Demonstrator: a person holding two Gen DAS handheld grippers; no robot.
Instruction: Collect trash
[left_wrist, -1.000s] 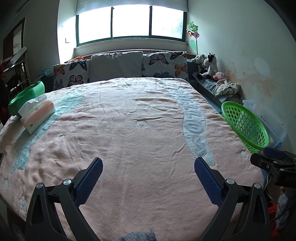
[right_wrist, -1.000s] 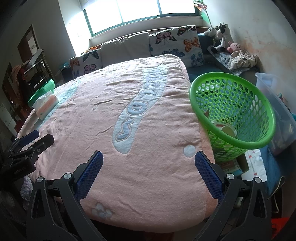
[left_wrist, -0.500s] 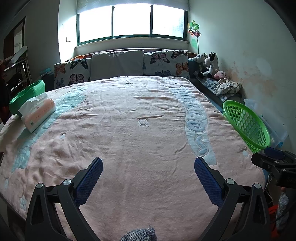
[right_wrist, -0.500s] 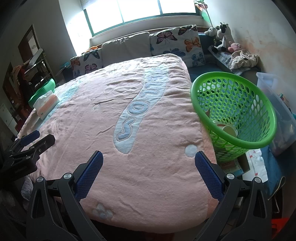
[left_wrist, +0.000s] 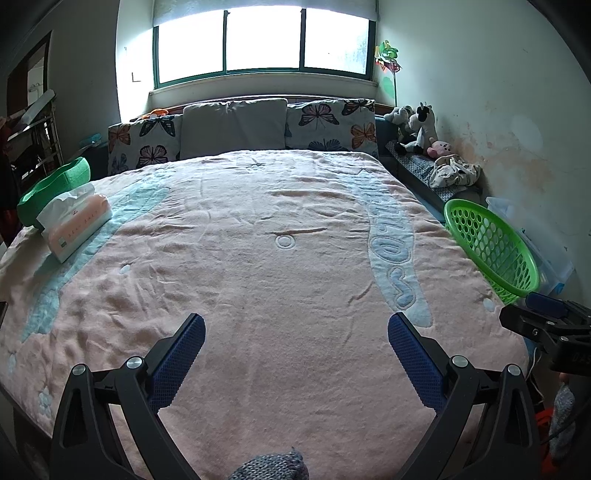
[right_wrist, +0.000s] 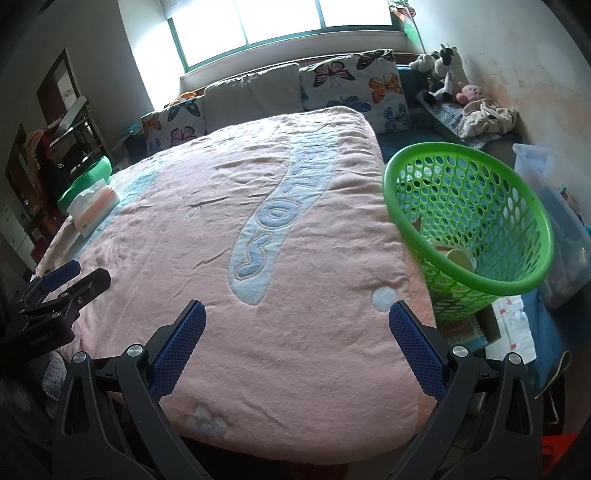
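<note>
Your left tool (left_wrist: 295, 332) is hovering over the near end of the bed (left_wrist: 280, 280) with its blue-padded fingers (left_wrist: 177, 354) spread wide apart and nothing between them. Going from the left of its view, a pack of tissues (left_wrist: 74, 225) is lying near the bed's left edge, just in front of a green bowl-shaped container (left_wrist: 51, 188). Butterfly-print pillows (left_wrist: 328, 125) and a grey pillow (left_wrist: 234, 127) are leaning along the headboard under the window (left_wrist: 262, 37). Further right, stuffed toys (left_wrist: 417, 127) are sitting by the wall.

You are holding your right tool (right_wrist: 297, 332) over the bed's near right corner, its fingers likewise parted and gripping nothing. To its right, the green basket (right_wrist: 517, 284) is tilting toward you, touching the right edge of the bed. Inside it, paper cups (right_wrist: 458, 258) are lying at the bottom; that is the only trash showing. A clear plastic bin (right_wrist: 554, 206) is standing just beyond the basket. In the left wrist view, the right tool's tip is poking in at the far right, below the basket.
</note>
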